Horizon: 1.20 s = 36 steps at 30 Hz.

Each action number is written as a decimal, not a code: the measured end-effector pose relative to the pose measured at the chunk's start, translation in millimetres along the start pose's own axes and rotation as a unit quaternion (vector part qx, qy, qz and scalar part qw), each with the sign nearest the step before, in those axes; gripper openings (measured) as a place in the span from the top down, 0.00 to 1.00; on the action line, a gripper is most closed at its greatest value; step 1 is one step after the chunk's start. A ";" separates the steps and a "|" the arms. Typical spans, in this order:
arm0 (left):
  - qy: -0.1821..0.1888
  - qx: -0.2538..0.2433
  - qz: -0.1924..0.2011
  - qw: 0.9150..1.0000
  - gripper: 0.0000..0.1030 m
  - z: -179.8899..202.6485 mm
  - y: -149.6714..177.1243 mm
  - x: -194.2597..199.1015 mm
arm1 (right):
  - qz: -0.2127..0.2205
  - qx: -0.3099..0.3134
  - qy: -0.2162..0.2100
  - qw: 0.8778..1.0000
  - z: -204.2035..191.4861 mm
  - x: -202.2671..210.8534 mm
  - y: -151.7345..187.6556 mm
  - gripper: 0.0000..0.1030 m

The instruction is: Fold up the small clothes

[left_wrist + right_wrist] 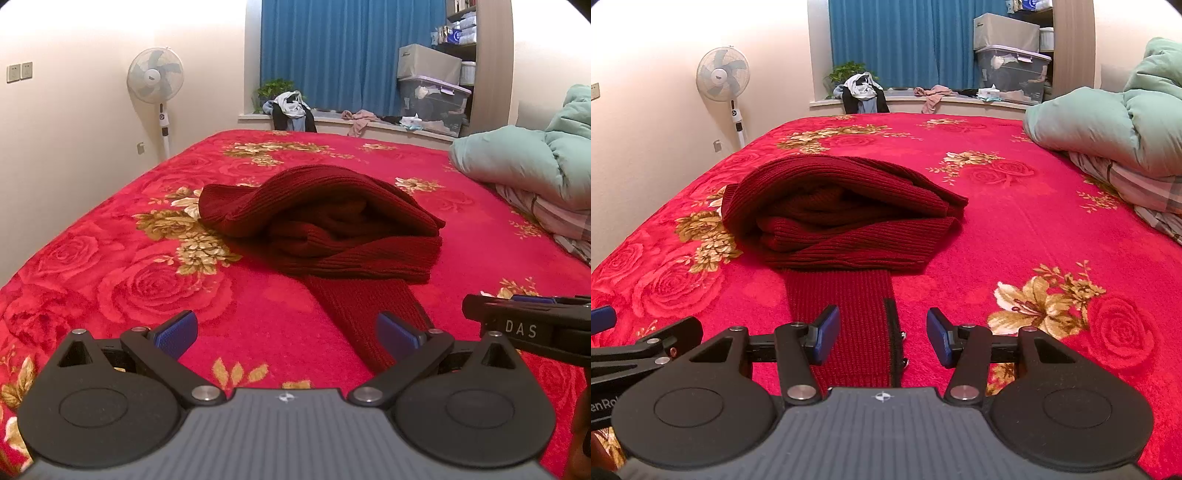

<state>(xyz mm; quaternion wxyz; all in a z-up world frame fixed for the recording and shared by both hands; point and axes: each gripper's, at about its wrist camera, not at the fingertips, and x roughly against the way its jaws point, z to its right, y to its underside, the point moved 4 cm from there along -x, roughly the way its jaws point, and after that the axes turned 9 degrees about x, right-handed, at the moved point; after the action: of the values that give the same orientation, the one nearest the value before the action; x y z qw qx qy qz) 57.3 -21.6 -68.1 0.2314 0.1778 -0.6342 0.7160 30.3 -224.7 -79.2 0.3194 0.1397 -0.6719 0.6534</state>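
A dark red ribbed knit garment lies bunched in a loose heap on the red floral bedspread. One long strip of it runs from the heap toward me. My left gripper is open and empty, low over the bedspread, with its right finger at the strip's edge. In the right wrist view the heap sits ahead and the strip runs down between the fingers. My right gripper is open over the strip, which has a dark edge with small metal fasteners. The right gripper also shows in the left wrist view.
A pale green duvet over striped bedding lies at the bed's right side. A standing fan is by the left wall. Blue curtains, a windowsill with clothes and storage boxes are behind the bed.
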 end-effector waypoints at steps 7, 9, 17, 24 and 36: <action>0.007 0.005 -0.001 1.000 0.00 -0.2 0.1 0.5 | 0.000 0.002 -0.001 1.000 -2.0 -0.5 -0.1 0.48; 0.008 0.006 -0.002 1.000 0.00 -0.1 0.2 0.3 | 0.001 0.002 -0.002 1.000 -2.4 -0.7 -0.1 0.48; 0.007 0.006 -0.004 1.000 0.00 0.8 1.2 0.5 | 0.001 0.003 -0.002 1.000 -2.9 -0.7 -0.4 0.48; 0.007 0.007 -0.004 1.000 0.00 1.0 1.0 1.0 | 0.001 0.003 -0.003 1.000 -3.0 -0.5 -0.3 0.48; 0.007 0.007 -0.002 1.000 0.00 1.4 0.8 1.3 | 0.003 0.003 -0.004 1.000 -3.6 -0.2 -1.0 0.48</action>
<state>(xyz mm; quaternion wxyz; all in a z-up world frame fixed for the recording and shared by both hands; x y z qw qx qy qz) 55.8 -22.9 -67.8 0.2362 0.1758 -0.6272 0.7210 32.0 -221.3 -78.8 0.3147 0.1414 -0.6714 0.6559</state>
